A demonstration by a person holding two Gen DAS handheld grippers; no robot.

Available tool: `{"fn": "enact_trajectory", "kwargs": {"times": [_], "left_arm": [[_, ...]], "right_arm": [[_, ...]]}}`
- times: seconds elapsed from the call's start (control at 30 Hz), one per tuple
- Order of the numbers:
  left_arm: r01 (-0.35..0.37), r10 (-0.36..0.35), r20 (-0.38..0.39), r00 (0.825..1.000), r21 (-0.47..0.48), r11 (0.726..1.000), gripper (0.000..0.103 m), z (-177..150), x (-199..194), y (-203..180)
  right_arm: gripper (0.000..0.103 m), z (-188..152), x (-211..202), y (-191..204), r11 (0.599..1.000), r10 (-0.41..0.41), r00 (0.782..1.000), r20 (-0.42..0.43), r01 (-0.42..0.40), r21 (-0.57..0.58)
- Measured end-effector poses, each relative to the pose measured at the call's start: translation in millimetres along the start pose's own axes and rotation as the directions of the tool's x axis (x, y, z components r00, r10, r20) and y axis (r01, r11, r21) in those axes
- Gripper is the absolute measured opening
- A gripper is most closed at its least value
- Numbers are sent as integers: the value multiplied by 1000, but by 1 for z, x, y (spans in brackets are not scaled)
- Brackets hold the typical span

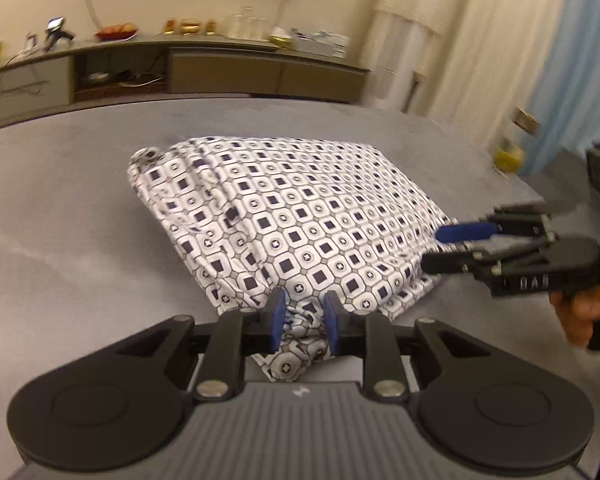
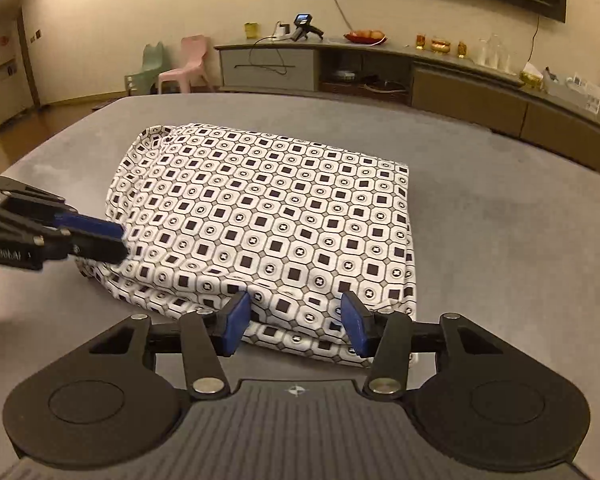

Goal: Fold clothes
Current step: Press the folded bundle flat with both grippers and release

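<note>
A folded white cloth with a dark square-and-circle print (image 1: 300, 220) (image 2: 260, 220) lies on the grey surface (image 1: 60, 220) (image 2: 500, 220). My left gripper (image 1: 304, 308) is at its near left corner. The blue pads (image 1: 277, 320) stand a little apart, and a wrinkled bit of the cloth lies loosely between them. From the right wrist view the left gripper (image 2: 120, 242) reaches in at the cloth's left edge. My right gripper (image 2: 296, 312) is open over the near folded edge, pads wide apart. In the left wrist view the right gripper (image 1: 432, 249) is turned on its side by the cloth's right edge.
A person's hand (image 1: 580, 312) holds the right gripper. A long low cabinet (image 2: 460, 80) with small items runs along the back wall. A pink chair (image 2: 188, 64) and a green chair (image 2: 144, 72) stand at the far left. Curtains (image 1: 500, 40) hang on the right.
</note>
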State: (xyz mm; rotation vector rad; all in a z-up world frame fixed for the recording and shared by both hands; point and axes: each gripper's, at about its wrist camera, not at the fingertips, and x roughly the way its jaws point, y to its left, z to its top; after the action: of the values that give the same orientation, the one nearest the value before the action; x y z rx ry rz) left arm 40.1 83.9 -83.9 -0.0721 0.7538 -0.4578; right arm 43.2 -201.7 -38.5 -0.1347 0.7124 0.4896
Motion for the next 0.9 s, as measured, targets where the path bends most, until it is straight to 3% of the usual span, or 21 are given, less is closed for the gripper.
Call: {"fn": "enact_trajectory", "kwargs": {"times": [0.1,0.17,0.23,0.3,0.37,0.43,0.57,0.7,0.77,0.9], "left_arm": [[-34,34,0,999,10,999,22,8,6,-3],[-75,76,-18,997,15,997,29,10,3,-5],[-148,148,-44,988,3,989,77,11,-1,-2],[-186,184,-65,981,-21,982,77,12,-4,2],[-196,194,-64,979,-35,980,75,14,-7,2],[-212,210,-55,976,-25,977,71,16,-9,-5],[-228,227,-57,972,-12,974,70,14,-5,-23],[-257,255,-79,964,-16,966,69,13,12,-23],[-268,266,-78,961,-18,963,69,13,18,-21],[-279,276,-76,958,-34,960,69,15,22,-17]], "right_arm": [[52,7,12,-14,1000,0,1000,27,0,20],[52,5,13,-22,998,19,999,40,-21,55],[52,7,8,-25,997,8,1000,28,-11,73],[55,8,1,-28,997,-7,1000,21,6,71],[78,6,-5,-30,996,-43,999,26,41,74],[82,5,-10,-34,994,-77,997,31,74,79],[82,1,-23,-38,993,-36,997,73,28,113],[79,8,-11,-21,998,16,996,93,-22,62],[67,13,7,-12,999,22,999,49,-24,43],[66,19,35,-3,1000,-15,1000,0,15,-6]]}}
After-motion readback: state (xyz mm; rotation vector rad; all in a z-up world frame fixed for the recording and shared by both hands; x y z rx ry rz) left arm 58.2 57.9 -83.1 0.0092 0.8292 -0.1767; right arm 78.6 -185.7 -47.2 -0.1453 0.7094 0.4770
